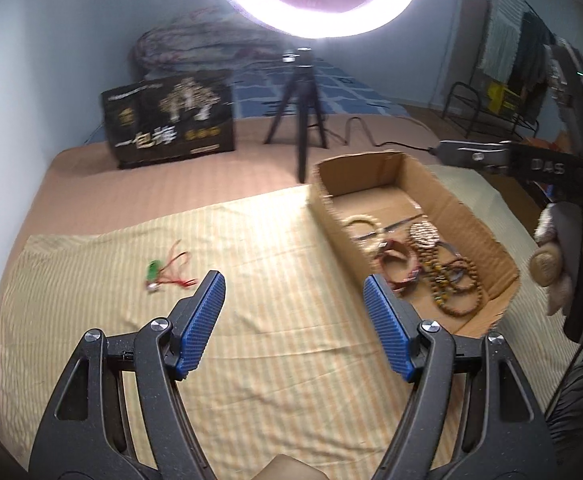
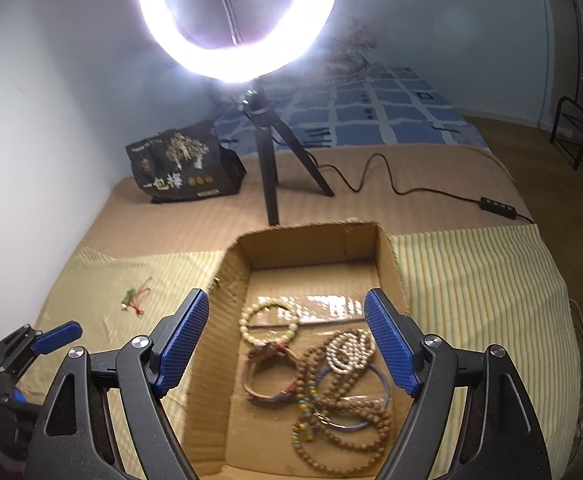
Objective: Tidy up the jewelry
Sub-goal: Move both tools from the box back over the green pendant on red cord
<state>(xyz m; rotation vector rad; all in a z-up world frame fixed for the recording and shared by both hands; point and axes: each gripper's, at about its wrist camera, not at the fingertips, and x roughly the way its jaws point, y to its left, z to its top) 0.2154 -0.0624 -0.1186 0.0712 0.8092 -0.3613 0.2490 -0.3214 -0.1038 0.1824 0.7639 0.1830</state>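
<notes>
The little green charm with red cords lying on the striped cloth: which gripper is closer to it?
Left. The left gripper hangs open over the cloth, the green charm just ahead of its left finger. The right gripper is open above the cardboard box, and the charm lies off to its left.

The cardboard box (image 2: 387,264) is matt brown corrugated paperboard with rough torn edges; glossy clear tape (image 2: 323,308) shines across its floor. Inside, the brown bead strands (image 2: 355,448) look like matt wood, and the pale bead bracelet (image 2: 269,322) is smooth with a slight sheen. The striped cloth (image 1: 275,288) under the box is soft, matt woven fabric, lightly creased. Both the left gripper (image 1: 294,292) and right gripper (image 2: 287,312) have matt black plastic bodies, shiny metal pivot bolts and ribbed blue pads (image 1: 207,308). The black bag (image 2: 183,168) looks smooth and faintly glossy.
</notes>
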